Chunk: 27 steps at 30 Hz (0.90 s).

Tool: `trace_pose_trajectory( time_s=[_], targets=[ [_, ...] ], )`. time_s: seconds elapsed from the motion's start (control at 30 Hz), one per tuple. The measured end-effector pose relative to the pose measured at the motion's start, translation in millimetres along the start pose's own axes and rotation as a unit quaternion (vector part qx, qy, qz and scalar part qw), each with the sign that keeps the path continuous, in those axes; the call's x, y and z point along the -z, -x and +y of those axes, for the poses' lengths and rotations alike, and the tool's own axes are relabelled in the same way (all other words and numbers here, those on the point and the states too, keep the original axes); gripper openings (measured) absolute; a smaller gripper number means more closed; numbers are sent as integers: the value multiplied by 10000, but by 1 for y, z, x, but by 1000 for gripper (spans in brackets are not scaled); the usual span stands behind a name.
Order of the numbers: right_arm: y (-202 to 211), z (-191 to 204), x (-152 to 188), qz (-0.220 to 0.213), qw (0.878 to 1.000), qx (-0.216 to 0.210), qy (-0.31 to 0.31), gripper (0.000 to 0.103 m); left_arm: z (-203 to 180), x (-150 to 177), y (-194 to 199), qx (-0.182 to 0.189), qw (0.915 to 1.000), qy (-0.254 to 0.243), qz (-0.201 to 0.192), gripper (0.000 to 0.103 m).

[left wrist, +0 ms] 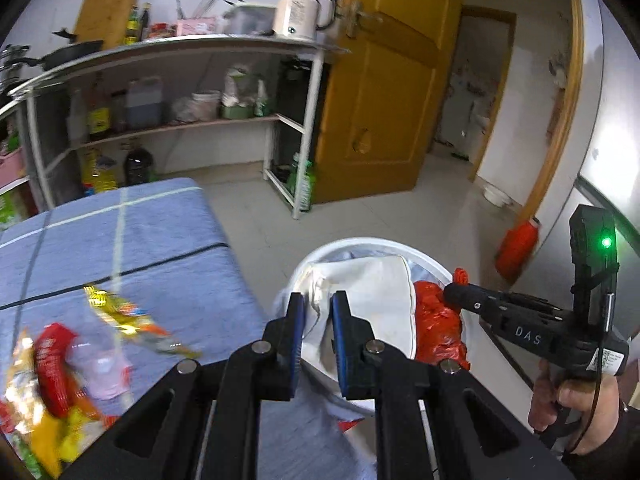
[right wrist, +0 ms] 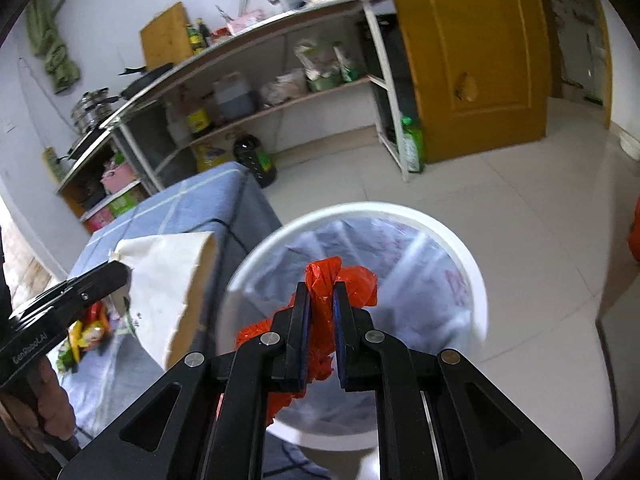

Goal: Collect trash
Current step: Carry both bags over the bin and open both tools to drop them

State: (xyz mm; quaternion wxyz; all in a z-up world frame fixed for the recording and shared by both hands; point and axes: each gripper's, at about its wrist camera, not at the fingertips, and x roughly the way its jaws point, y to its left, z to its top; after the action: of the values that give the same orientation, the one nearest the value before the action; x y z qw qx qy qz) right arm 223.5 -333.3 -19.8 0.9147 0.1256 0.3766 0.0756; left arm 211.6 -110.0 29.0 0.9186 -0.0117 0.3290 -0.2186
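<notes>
We carry trash to the white bin [right wrist: 476, 272]: left tool [left wrist: 318, 312] grips a white bag [left wrist: 380, 300], right tool [right wrist: 322, 300] an orange bag [right wrist: 352, 276], both low in frame; next, release over it.

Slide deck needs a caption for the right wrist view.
Right gripper holds a red plastic bag over the white bin.

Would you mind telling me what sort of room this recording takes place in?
Most likely a home kitchen: a metal shelf rack carrying a kettle, a frying pan and sauce bottles.
</notes>
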Motion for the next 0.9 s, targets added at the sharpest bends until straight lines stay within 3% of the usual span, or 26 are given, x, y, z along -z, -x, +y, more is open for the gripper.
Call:
trace_pose_trajectory(
  time_s=[0.23, 0.4, 0.5, 0.7, 0.9],
  targets=[
    [-20, -20, 9, 283, 9991, 241, -193, 18, -12, 12, -39, 193, 9991, 38, 368, 18],
    [-14, -23, 10, 214, 9989, 324, -271, 27, -13, 13, -45, 237, 9986, 46, 463, 21],
    [-6, -22, 8, 99, 9991, 328, -246, 41, -12, 11, -39, 260, 9988, 48, 417, 26],
    [10, -11, 5, -109, 9995, 270, -135, 42, -6, 8, -15, 189, 9997, 36, 180, 26],
    [33, 22, 2, -408, 9989, -133, 186, 42, 8, 9, 25, 1, 9999, 81, -148, 26]
  ],
)
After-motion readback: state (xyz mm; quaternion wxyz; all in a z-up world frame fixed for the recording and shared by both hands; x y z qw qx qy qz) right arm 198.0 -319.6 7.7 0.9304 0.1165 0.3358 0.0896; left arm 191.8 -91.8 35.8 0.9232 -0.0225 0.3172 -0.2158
